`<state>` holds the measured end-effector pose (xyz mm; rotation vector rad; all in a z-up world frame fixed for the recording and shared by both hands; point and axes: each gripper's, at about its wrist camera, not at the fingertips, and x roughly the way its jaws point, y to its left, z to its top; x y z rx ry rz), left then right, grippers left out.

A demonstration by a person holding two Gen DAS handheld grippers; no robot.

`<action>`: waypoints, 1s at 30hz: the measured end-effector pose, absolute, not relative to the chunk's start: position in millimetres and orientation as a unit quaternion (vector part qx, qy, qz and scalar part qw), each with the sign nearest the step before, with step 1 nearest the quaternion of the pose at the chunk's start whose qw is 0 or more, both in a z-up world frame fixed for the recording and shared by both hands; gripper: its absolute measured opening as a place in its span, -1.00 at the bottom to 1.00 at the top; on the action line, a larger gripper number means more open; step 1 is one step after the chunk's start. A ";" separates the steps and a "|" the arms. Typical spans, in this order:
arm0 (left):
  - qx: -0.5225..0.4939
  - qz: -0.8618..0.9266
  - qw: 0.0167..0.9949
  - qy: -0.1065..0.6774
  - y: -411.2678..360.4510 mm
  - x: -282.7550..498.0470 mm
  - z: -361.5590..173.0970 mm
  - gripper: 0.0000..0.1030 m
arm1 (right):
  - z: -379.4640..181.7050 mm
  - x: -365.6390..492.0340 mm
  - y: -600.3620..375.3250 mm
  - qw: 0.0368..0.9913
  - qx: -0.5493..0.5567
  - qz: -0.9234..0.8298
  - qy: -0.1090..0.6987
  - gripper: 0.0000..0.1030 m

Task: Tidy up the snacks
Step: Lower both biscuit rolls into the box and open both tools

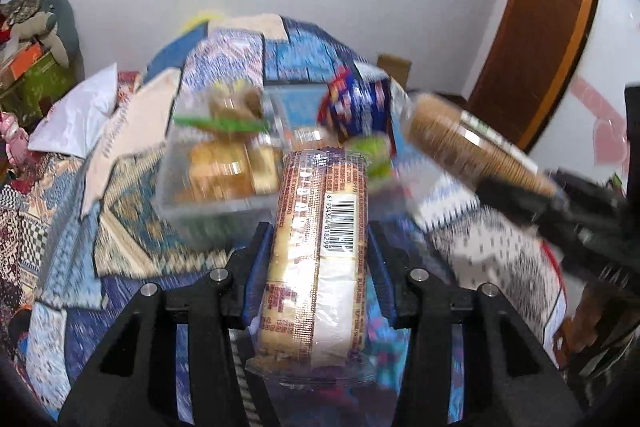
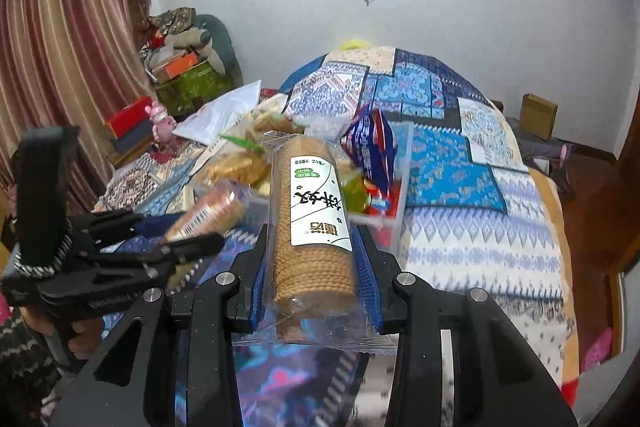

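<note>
My left gripper (image 1: pixel 320 239) is shut on a pale cracker roll with a barcode (image 1: pixel 320 227), held above the bed; it also shows in the right wrist view (image 2: pixel 208 215). My right gripper (image 2: pixel 312 247) is shut on a brown biscuit roll with a white and green label (image 2: pixel 312 211), which also shows in the left wrist view (image 1: pixel 472 147). Ahead lies a clear plastic box (image 2: pixel 404 167) (image 1: pixel 176 187) holding several snack packs, among them a blue and red bag (image 2: pixel 372 143) (image 1: pixel 356 103) and yellowish pastries (image 1: pixel 224 167).
The box sits on a bed with a blue patchwork quilt (image 2: pixel 448 155). A white bag (image 2: pixel 224 115) lies at its left. Curtains (image 2: pixel 68 67) and stacked boxes (image 2: pixel 188 75) stand left. A wooden door (image 1: pixel 540 27) is at the right.
</note>
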<state>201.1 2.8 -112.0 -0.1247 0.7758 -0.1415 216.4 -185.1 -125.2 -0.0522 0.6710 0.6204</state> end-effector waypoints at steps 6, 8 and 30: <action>-0.074 -0.060 0.929 0.358 13.6 236.4 -95.5 -0.11 | -123.2 240.9 -166.6 0.900 -0.029 0.297 0.318 -0.31; -0.081 -0.058 0.929 0.357 17.9 250.2 -94.6 -0.11 | -124.0 250.6 -160.1 0.900 -0.030 0.297 0.318 -0.31; -0.084 -0.036 0.930 0.356 23.5 290.2 -108.9 0.32 | -140.8 290.1 -131.9 0.890 -0.025 0.300 0.341 -0.19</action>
